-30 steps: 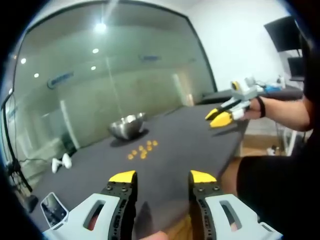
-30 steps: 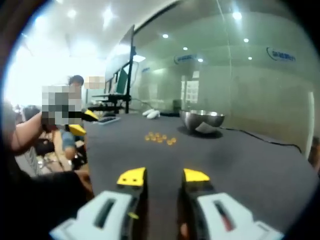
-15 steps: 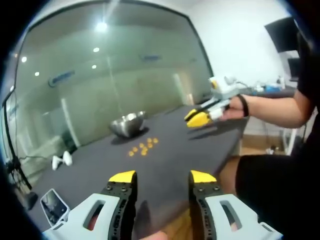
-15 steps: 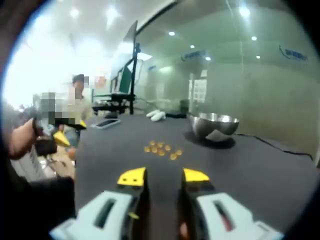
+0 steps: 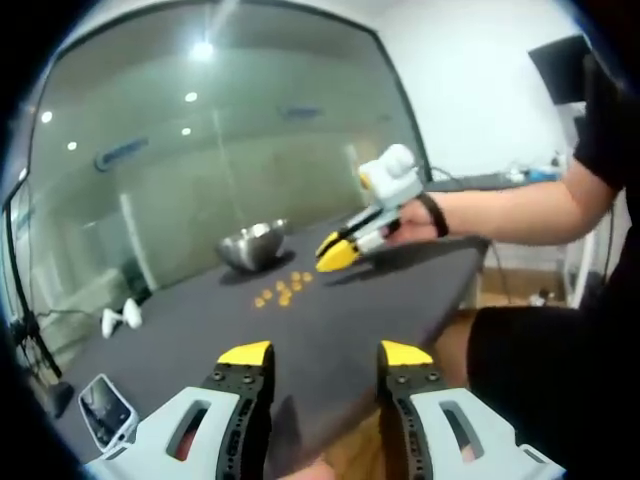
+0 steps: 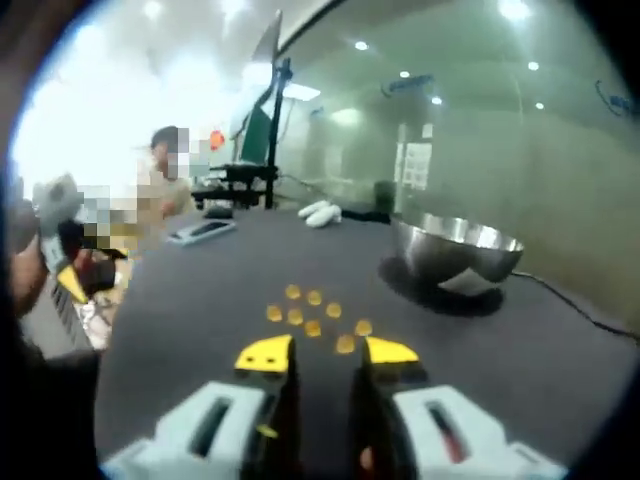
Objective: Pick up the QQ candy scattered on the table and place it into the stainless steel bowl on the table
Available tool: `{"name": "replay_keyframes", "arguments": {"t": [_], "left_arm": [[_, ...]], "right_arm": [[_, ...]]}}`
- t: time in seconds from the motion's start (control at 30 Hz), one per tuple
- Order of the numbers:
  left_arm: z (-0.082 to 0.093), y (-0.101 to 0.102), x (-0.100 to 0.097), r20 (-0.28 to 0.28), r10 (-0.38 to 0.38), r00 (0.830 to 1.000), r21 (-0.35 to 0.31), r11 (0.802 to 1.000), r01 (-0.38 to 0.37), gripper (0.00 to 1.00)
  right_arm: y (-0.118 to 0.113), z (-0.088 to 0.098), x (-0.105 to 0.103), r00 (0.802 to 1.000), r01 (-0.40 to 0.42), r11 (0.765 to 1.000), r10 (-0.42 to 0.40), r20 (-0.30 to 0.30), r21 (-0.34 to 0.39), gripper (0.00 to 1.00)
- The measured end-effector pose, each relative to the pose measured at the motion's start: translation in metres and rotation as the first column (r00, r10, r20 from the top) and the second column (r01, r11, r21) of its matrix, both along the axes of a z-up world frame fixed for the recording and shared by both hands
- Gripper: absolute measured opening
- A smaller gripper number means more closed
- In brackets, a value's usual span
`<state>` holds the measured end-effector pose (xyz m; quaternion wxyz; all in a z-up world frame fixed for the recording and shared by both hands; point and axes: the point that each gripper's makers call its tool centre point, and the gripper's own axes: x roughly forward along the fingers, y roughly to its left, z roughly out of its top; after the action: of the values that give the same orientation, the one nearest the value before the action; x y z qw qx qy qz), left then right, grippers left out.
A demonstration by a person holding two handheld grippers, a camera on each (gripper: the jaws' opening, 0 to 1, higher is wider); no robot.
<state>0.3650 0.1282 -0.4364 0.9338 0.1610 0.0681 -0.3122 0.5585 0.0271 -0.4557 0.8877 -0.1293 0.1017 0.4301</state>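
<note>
On the dark table (image 5: 400,290), the QQ candy (image 5: 282,292) lies as a small cluster of round orange-yellow pieces just in front of the stainless steel bowl (image 5: 251,245), apart from it. The left gripper view takes in the right gripper (image 5: 334,252) reaching in from the right above the table, its yellow tips over the right edge of the cluster; whether they touch a piece is hard to tell. That view also has a phone (image 5: 104,410) near the left edge and a white object (image 5: 120,320) further off. The right gripper view brings the candy (image 6: 313,318) close: about seven glossy pieces just beyond its tips (image 6: 326,353), which stand parted with nothing between them. The left gripper (image 5: 326,353) hangs released too, jaws apart, near the table's close edge.
</note>
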Motion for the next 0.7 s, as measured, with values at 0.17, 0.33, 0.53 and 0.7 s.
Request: {"name": "replay_keyframes", "arguments": {"t": [0.17,0.33,0.53,0.7], "left_arm": [[-0.002,0.003,-0.001,-0.007,0.000,1.000,0.005,1.000,0.001,0.42],[-0.009,0.013,0.001,-0.019,0.012,1.000,-0.003,1.000,-0.012,0.42],[-0.009,0.017,0.002,-0.022,0.018,1.000,-0.003,1.000,-0.018,0.42],[-0.010,0.023,0.003,-0.022,0.028,0.999,-0.010,1.000,-0.029,0.42]], "right_arm": [[0.010,-0.020,0.016,1.000,-0.012,0.998,0.011,-0.011,-0.063,0.27],[0.017,-0.021,0.019,0.999,-0.016,0.999,0.014,-0.037,-0.049,0.27],[0.023,-0.023,0.025,0.999,-0.021,0.999,0.020,-0.043,-0.040,0.26],[0.026,-0.022,0.019,0.999,-0.026,0.999,0.024,-0.039,-0.039,0.26]]}}
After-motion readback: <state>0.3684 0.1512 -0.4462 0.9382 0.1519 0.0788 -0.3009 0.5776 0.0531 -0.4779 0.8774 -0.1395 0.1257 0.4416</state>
